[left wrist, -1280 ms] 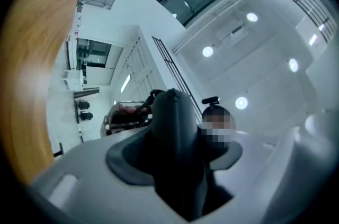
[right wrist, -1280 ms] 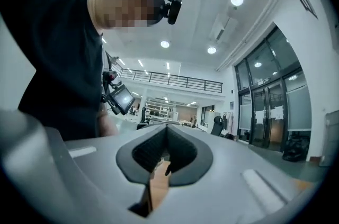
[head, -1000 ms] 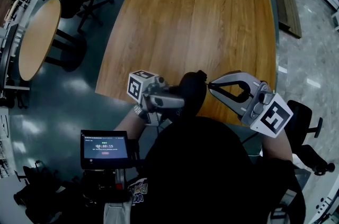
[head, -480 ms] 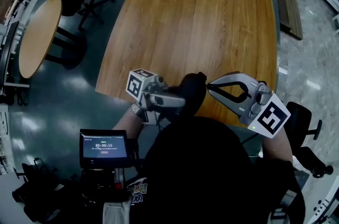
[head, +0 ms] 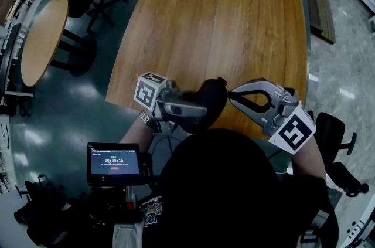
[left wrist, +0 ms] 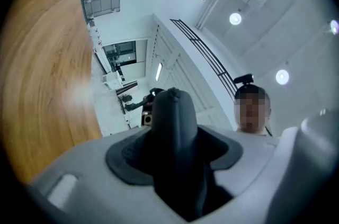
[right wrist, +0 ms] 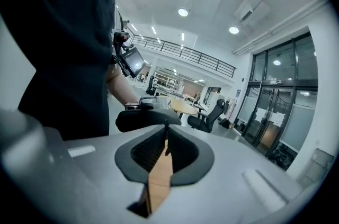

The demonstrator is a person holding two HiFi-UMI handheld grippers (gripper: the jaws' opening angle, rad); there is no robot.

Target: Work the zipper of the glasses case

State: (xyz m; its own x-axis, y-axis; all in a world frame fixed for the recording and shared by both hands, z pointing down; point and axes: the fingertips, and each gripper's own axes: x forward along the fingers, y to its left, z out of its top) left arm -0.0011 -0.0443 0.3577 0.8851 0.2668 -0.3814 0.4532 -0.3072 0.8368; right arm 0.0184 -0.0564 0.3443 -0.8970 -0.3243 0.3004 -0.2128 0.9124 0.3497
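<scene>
Left gripper (head: 202,109) clamps the dark glasses case (head: 212,97) over the table (head: 205,24) edge; right gripper (head: 231,95) — tips pinched on its zipper pull (right wrist: 166,125) (apparently) — has barely shifted: little zipper travel yet.

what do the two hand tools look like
The left tool and right tool are pale grey plastic with dark ribbed pads. Each carries a white cube printed with black square markers. The right tool has a looped grey frame. The person wears a black top.
</scene>
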